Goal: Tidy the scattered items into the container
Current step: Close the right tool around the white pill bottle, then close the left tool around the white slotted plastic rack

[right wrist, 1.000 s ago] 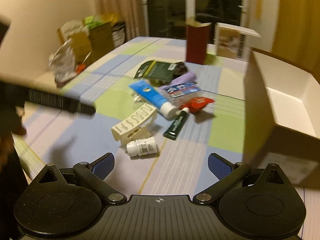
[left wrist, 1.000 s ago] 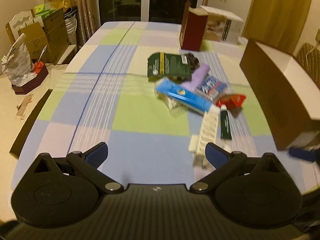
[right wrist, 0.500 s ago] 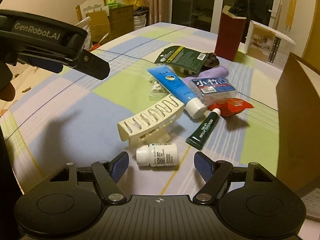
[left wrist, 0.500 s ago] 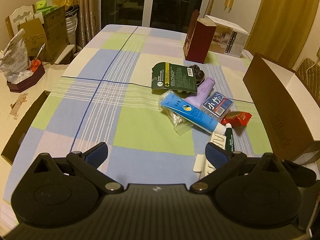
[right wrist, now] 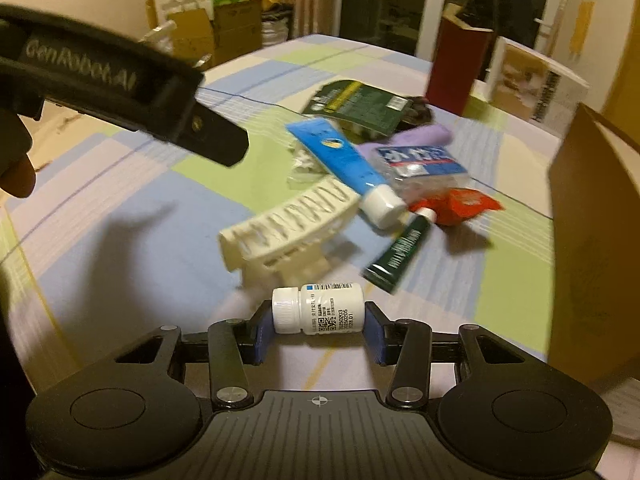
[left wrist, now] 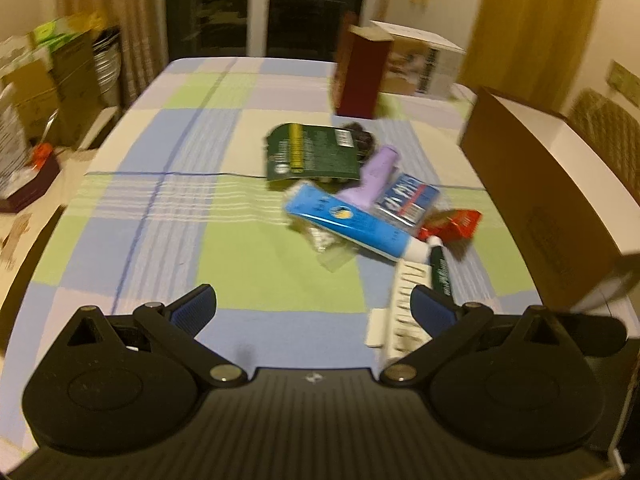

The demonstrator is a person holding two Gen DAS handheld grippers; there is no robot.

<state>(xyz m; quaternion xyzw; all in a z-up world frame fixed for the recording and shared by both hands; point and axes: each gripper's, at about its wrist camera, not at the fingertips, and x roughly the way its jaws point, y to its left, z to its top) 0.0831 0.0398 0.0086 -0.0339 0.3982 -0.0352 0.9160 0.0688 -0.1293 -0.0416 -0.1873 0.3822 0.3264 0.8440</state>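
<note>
The right gripper (right wrist: 318,334) has just been closing its jaws, and the small white pill bottle (right wrist: 318,309) now lies between them, on its side on the checked surface (right wrist: 120,220). The bottle's long axis runs straight across the gap, cap toward the left pad and base toward the right pad, so the jaws take it end to end rather than across its round body. Both blue pads look to be touching the bottle's ends, and I judge it clamped or all but clamped, not yet lifted.

The open cardboard box (right wrist: 588,240) stands close by on the right of that view, so the right hand is the nearer one for carrying the bottle over the box's rim.

The left gripper (left wrist: 314,308) hovers above the surface with its jaws wide apart and nothing between them. Ahead of it and to its right lies the rest of the pile: the cream hair claw clip (left wrist: 402,308) just beside its right finger, a dark green tube (left wrist: 440,272), a blue tube (left wrist: 352,226), a lilac bottle (left wrist: 378,176), a red sachet (left wrist: 456,222), a blue tissue pack (left wrist: 406,198) and a green packet (left wrist: 312,152). All of these are still outside the box
</note>
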